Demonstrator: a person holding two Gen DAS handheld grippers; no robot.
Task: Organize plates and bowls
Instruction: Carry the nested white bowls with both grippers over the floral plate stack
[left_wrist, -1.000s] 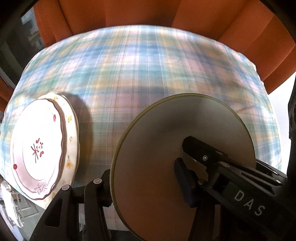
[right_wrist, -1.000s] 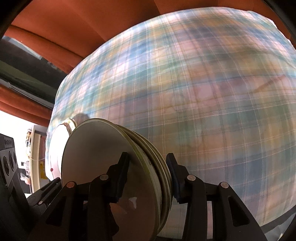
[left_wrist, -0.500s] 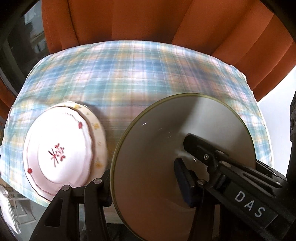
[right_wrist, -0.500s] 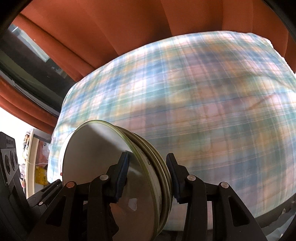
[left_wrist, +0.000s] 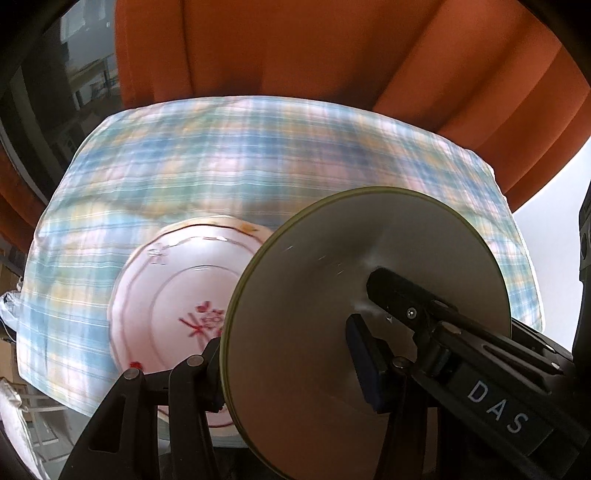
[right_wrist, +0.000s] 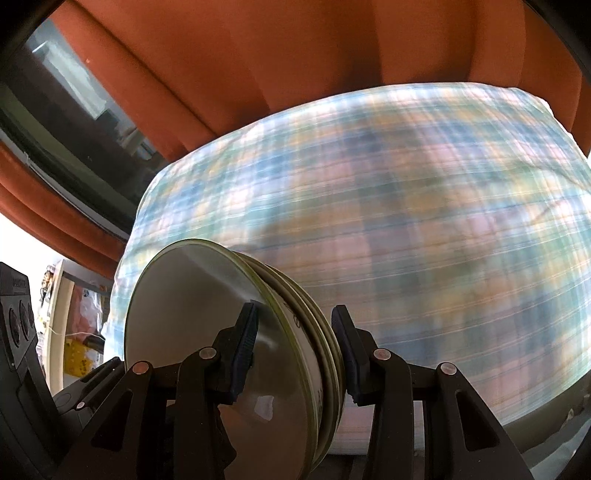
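While both hand-held grippers share one load, the job looks to be somewhere in its middle. The left hand-held gripper (left_wrist: 291, 363) is clamped on the near rim of a stack of green-rimmed plates (left_wrist: 369, 314), one finger under it and the other pressed on the top plate's face. The right hand-held gripper (right_wrist: 295, 350) pinches the opposite edge of the same stack, and its view shows several plates nested together (right_wrist: 288, 314), so the grip spans the full thickness. Carried edge-on between the two tools, the stack hangs clear above the tabletop (left_wrist: 221, 155), which is covered in a pastel plaid cloth.

Below and to the left of the stack, a white plate with a red flower motif (left_wrist: 177, 295) lies on the cloth on top of a second, larger plate with a scalloped edge (left_wrist: 221, 223). That pair seems already gathered, which counts as work done.

What remains, by my reading, is setting the carried stack down, either beside the floral pair or onto it. No bowls show in either view, so I cannot tell whether any are left to sort. Orange curtains (right_wrist: 295, 66) hang behind the tabletop.
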